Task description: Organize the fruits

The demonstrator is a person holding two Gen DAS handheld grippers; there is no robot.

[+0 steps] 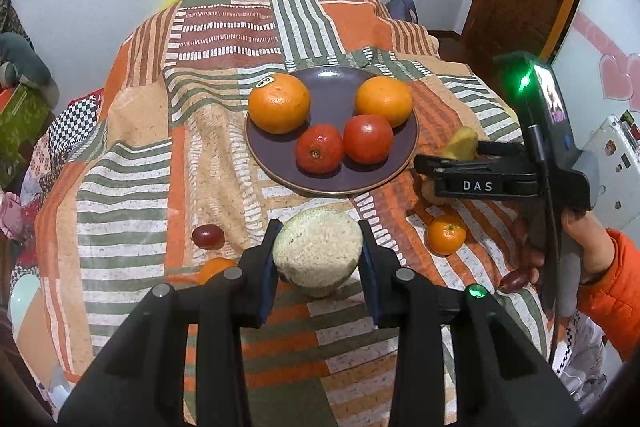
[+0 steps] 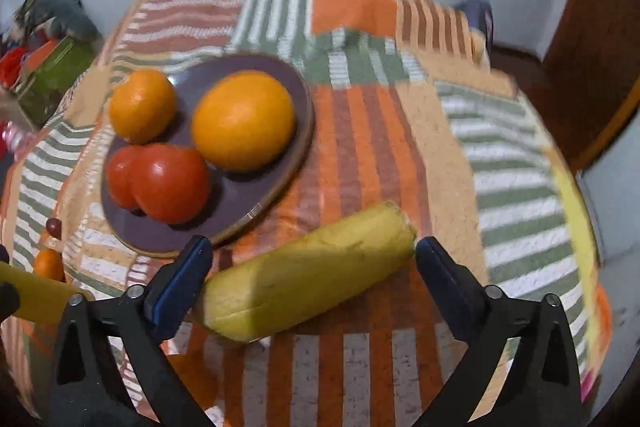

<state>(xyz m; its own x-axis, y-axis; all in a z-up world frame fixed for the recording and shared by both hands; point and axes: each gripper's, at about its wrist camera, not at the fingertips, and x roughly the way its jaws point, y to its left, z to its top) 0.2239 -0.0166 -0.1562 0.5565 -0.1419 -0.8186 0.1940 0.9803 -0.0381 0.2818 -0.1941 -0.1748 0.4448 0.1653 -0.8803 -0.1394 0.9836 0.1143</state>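
Right wrist view: banana [image 2: 308, 275] flat on striped cloth [image 2: 360, 131], long axis slanting from lower left up to right, just beside purple plate [image 2: 280, 183]. Right gripper [image 2: 312, 259] spread wide, pads astride both ends, gripping nothing. Left wrist view: left gripper [image 1: 319, 247] clamped on rough pale melon [image 1: 318, 251], near plate's closer rim.

Your left gripper [image 1: 319, 259] is black with blue pads, round silver screws and a green light at lower right. Your right gripper [image 2: 314, 269] matches; it reads "DAS" at frame right, beside an orange sleeve [image 1: 612, 275].
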